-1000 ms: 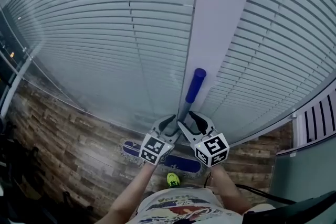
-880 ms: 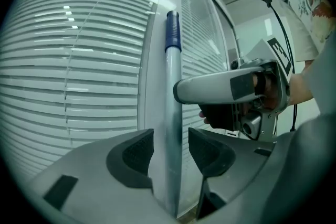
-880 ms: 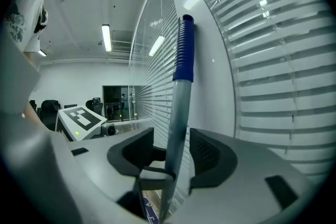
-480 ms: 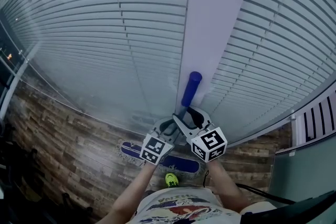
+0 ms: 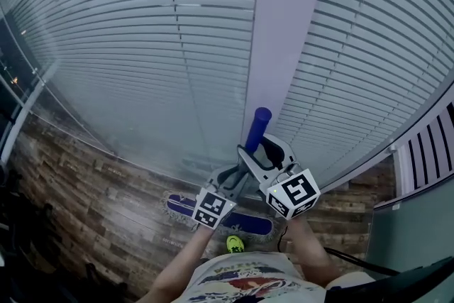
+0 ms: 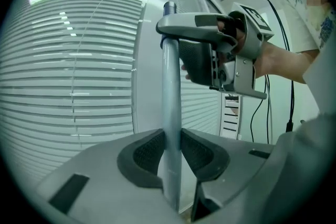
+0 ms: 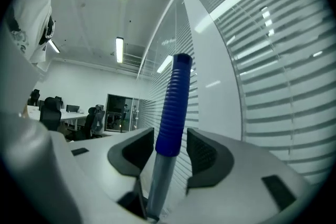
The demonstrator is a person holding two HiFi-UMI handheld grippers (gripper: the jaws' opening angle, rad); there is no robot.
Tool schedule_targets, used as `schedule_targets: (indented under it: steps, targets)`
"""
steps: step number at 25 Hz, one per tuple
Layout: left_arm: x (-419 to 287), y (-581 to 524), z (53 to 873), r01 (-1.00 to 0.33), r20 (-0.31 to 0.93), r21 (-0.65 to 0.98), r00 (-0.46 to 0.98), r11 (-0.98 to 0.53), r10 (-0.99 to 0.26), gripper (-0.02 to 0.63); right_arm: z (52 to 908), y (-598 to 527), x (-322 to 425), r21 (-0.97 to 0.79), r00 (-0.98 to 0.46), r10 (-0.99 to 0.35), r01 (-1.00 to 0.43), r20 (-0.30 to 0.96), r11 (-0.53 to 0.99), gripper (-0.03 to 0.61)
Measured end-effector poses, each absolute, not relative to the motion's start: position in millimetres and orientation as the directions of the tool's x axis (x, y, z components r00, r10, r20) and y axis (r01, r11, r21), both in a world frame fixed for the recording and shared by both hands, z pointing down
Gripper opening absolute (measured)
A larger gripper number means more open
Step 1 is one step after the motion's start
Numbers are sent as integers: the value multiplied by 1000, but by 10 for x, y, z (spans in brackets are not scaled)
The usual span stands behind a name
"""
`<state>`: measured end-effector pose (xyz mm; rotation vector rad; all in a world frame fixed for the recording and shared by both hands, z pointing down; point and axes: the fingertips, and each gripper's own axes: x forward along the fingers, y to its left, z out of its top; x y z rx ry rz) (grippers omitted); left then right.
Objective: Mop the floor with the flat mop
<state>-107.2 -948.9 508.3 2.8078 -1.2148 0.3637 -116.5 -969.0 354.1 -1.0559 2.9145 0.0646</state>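
The flat mop stands upright before me, its blue head on the wood floor and its grey pole topped by a ribbed blue grip. My left gripper is low on the pole. Its jaws have just been closing, and in the left gripper view both pads press on the pole. My right gripper is higher, seen above around the pole. It stands open around the lower end of the blue grip, with a narrow gap at the pads.
Slatted blinds and a white column rise right behind the mop. Wood-plank floor spreads to the left. A white slatted panel and a black cable are on the right. Office chairs and desks stand far off.
My right gripper has slid up the pole to the blue grip's lower end. My left gripper's jaws have closed on the pole below it.
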Motion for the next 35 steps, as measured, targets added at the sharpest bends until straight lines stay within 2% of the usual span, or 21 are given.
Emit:
schedule_targets:
  steps: [7,10,12,14,18,24,28,31,35]
  targets:
    - [-1191,-8860,5270,-702,267,-61,673,-709,-690,97,3648,-9008,-1304,23,-776,-628,-630,-63,776,160]
    - [-1222,-8493,4979,-656,196,-95,725,-749,-660,100,3512,-8614,-1325,5,-779,-621,-624,-84,781,150]
    - [-1219,-8226,4664,-607,111,-129,777,-784,-620,135,3408,-8330,-1343,9,-790,-607,-610,-92,792,149]
    - [-1205,-7959,4497,-548,61,-157,825,-822,-562,140,3424,-8027,-1388,17,-804,-586,-591,-102,807,147]
    - [-1218,-7486,4572,-461,83,-202,871,-864,-484,138,3599,-7491,-1487,34,-826,-552,-559,-118,829,146]
    - [-1423,-6671,4384,-478,7,-111,876,-871,-482,124,3415,-6611,-1705,19,-853,-502,-509,-141,860,146]
    - [-1580,-6218,4451,-493,1,-27,870,-869,-493,124,3482,-6114,-1875,0,-871,-479,-482,-114,876,147]
    - [-1640,-5989,4529,-518,-9,32,855,-855,-518,126,3575,-5866,-1932,-104,-890,-441,-431,-114,896,155]
    - [-1547,-5704,4587,-527,28,39,850,-849,-526,126,3634,-5559,-1847,-133,-899,-424,-410,-111,902,161]
